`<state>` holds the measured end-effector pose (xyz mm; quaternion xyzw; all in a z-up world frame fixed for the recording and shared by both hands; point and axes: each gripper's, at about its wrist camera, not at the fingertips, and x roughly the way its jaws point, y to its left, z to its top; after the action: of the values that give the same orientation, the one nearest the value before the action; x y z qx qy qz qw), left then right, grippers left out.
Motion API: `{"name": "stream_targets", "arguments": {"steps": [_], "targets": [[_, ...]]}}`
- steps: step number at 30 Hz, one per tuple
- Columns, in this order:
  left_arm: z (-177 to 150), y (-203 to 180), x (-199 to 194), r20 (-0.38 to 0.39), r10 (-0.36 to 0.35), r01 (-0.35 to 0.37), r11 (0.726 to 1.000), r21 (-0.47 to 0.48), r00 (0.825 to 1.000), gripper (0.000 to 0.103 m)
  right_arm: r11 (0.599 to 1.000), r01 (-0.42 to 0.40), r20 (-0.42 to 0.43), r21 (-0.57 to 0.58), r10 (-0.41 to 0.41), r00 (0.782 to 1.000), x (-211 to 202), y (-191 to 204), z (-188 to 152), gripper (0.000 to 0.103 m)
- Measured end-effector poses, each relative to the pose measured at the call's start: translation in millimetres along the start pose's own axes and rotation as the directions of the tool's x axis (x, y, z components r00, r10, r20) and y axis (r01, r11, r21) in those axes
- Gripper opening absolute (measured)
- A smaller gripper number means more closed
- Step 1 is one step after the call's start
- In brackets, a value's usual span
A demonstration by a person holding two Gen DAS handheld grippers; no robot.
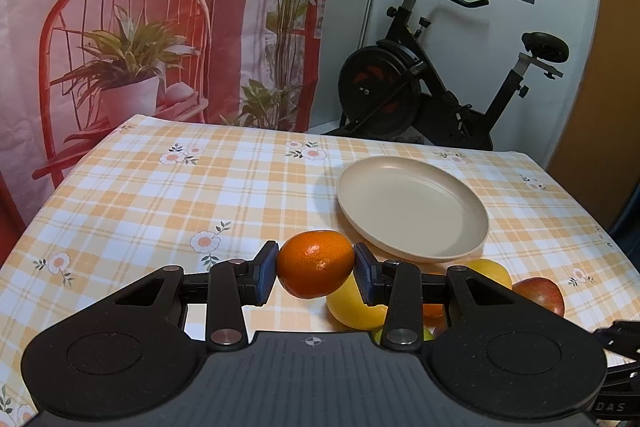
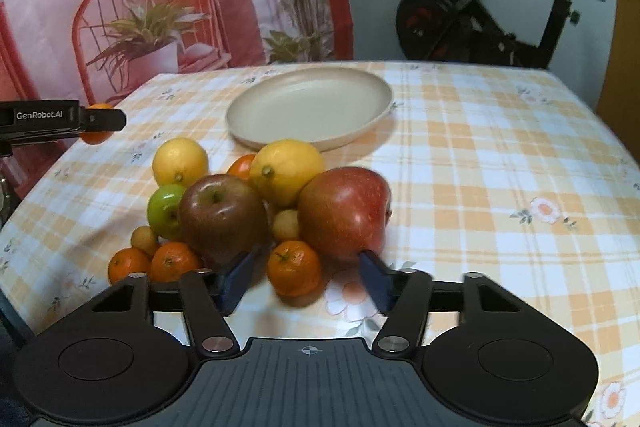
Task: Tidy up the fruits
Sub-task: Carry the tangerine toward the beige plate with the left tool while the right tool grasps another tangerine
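Note:
My left gripper is shut on a small orange mandarin and holds it above the checked tablecloth, near the rim of an empty beige plate. The right wrist view shows this gripper at the far left. My right gripper stands open low over the table, with another mandarin between its blue pads; neither pad touches it. Just beyond lie two red apples, two lemons, a green apple and more mandarins. The plate sits behind the pile.
An exercise bike stands beyond the table's far edge on the right. A printed red backdrop hangs behind the table on the left. The tablecloth runs bare to the right of the fruit pile.

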<state>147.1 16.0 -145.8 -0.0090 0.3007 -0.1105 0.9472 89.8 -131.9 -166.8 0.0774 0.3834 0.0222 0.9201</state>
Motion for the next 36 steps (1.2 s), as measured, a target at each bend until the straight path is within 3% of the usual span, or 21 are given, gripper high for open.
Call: {"name": "stream_targets", "arguments": {"steps": [8,15,21,28,36], "targets": [[-1.2,0.3,0.4,-0.001,-0.005,0.005,1.0,-0.005,1.0,0.043,1.0,-0.016,-0.027,0.013,0.016,1.0,8.1,-1.0,-0.2,0.045],[-1.9,-2.1,0.7,-0.006,-0.011,0.011,1.0,0.001,1.0,0.043,1.0,-0.026,-0.043,0.011,0.026,0.999,19.0,-0.2,-0.1,0.032],[-1.0,-1.3,-0.1,-0.003,-0.011,0.011,1.0,0.001,1.0,0.043,0.999,-0.05,-0.029,-0.006,0.049,0.998,12.7,1.9,1.1,0.031],[7.9,-1.7,-6.3,0.023,-0.007,0.007,1.0,0.008,1.0,0.043,0.997,-0.079,0.077,-0.009,0.079,0.994,-18.2,0.8,15.2,0.03],[34.8,-3.8,-10.0,0.071,-0.01,0.008,1.0,0.015,0.997,0.043,0.998,-0.06,0.206,-0.015,0.061,0.977,-37.7,-17.7,57.5,0.031]]}}
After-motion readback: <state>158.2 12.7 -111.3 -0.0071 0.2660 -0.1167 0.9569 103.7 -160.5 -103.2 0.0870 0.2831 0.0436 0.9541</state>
